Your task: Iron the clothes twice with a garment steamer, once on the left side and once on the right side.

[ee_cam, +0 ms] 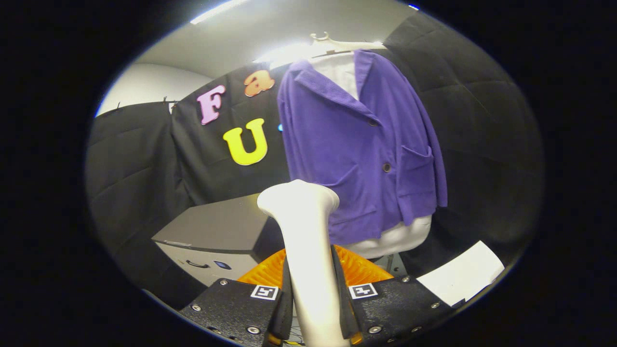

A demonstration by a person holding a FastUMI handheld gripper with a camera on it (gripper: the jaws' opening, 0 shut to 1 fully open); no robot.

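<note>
As clamped: steamer (302, 241) inside claw (312, 303).

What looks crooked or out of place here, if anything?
Nothing is damaged or spilled. The purple jacket hangs slightly tilted on its hanger over a white garment. The gripper is shut on the white steamer, whose head sits short of the cloth.

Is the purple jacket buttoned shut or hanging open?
Buttoned shut: the purple jacket hangs on its hanger with front panels overlapped at two buttons. The claw is shut on the steamer.
</note>
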